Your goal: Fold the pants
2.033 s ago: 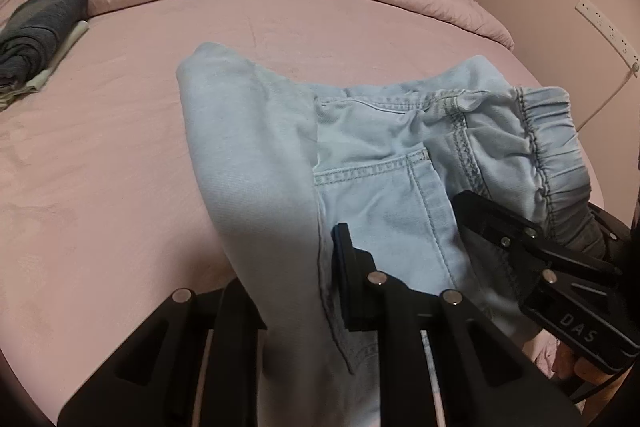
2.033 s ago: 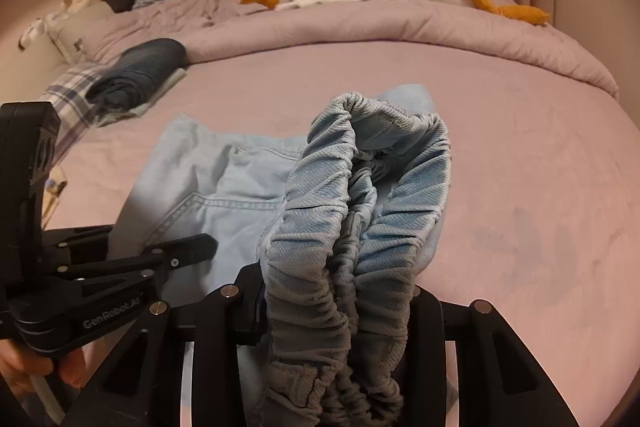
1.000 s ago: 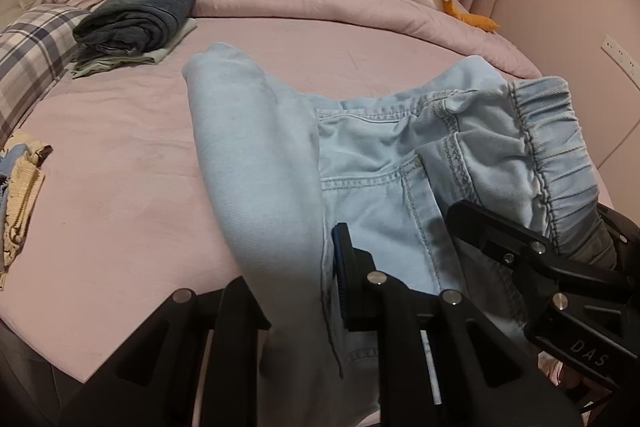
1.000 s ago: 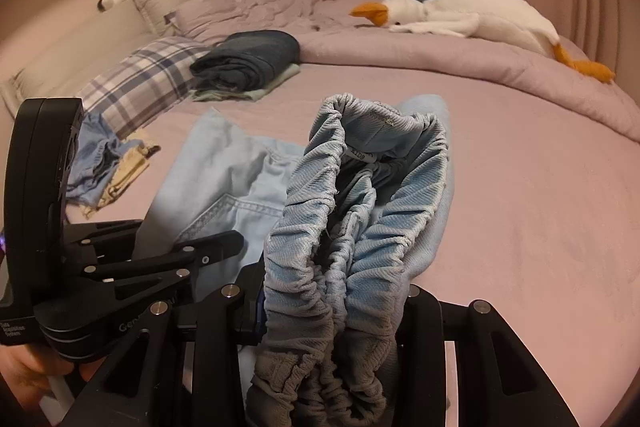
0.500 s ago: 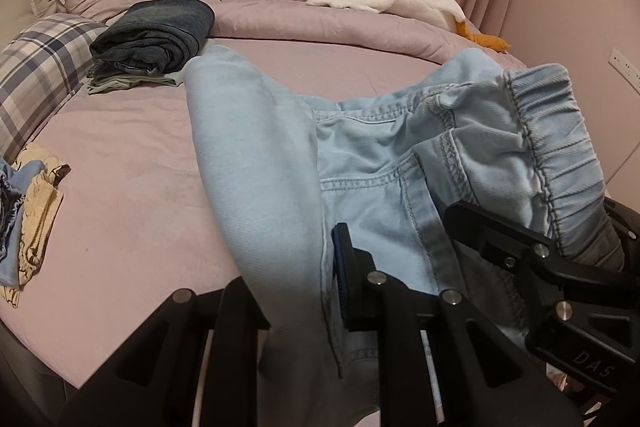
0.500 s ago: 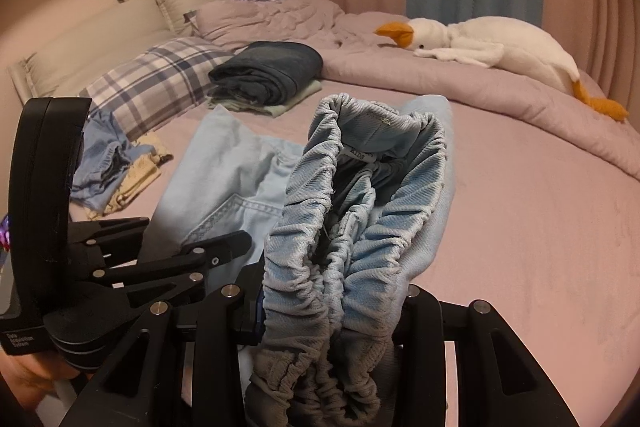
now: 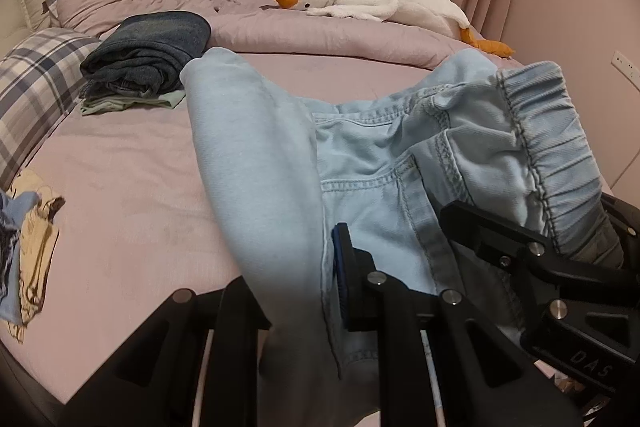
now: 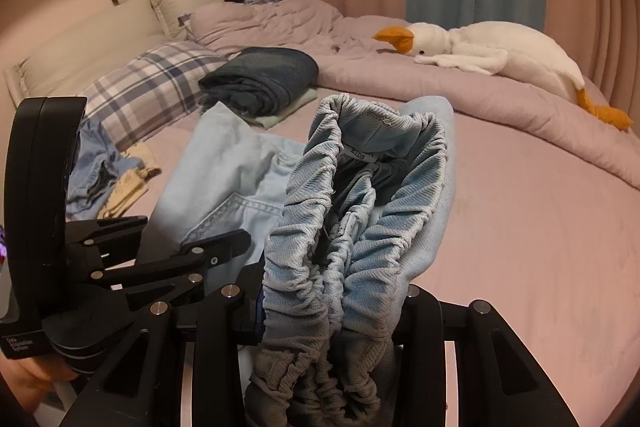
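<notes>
At the bottom of each view, the left gripper (image 7: 304,291) pinches a fold of the light blue pants (image 7: 372,163), and the right gripper (image 8: 332,311) clamps their bunched waistband (image 8: 360,227). The pants stretch away toward the upper frame over the pink bed (image 7: 132,187).

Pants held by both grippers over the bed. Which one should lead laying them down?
Probably left: the left gripper pinches flat denim of the pants, while the right gripper clamps the bunched elastic waistband.
</notes>
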`<state>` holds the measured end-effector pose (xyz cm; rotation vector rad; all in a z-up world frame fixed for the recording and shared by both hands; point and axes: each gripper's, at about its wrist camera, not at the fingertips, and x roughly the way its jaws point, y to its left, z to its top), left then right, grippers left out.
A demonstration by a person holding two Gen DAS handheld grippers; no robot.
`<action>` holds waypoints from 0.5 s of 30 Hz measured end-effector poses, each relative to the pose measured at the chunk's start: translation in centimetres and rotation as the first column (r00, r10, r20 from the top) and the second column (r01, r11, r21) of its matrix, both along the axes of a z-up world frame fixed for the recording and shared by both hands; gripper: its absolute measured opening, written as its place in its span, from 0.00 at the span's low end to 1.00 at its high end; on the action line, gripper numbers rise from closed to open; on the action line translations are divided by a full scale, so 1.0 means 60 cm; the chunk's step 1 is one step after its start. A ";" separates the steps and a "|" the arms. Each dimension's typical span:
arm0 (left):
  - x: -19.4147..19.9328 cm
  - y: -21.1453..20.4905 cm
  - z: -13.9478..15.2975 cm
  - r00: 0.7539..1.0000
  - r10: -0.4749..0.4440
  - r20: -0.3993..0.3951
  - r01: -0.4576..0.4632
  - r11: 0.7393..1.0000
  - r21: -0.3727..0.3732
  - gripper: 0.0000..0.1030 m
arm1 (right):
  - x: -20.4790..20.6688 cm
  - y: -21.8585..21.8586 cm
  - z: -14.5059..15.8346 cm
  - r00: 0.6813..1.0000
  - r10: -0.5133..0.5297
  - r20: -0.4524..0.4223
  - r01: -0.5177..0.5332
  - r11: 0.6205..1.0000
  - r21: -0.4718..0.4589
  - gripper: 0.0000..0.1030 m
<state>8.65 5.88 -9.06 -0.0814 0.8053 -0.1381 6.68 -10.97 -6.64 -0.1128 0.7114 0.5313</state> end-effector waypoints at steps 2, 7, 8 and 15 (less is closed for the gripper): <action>0.013 0.000 -0.001 1.000 -0.001 0.000 0.001 1.000 0.005 0.15 | 0.011 0.000 -0.001 1.000 -0.003 -0.001 0.003 1.000 0.001 0.40; 0.049 -0.004 -0.008 1.000 -0.005 -0.006 0.005 1.000 0.010 0.15 | 0.036 0.002 -0.006 1.000 -0.011 0.003 0.011 1.000 -0.003 0.40; 0.053 -0.007 -0.009 1.000 -0.006 -0.006 0.006 1.000 0.011 0.15 | 0.040 0.003 -0.006 1.000 -0.014 0.005 0.014 1.000 -0.004 0.40; 0.097 -0.019 -0.014 1.000 -0.024 -0.004 0.024 0.999 0.027 0.15 | 0.076 -0.001 -0.008 0.999 -0.036 0.008 0.036 0.999 -0.001 0.40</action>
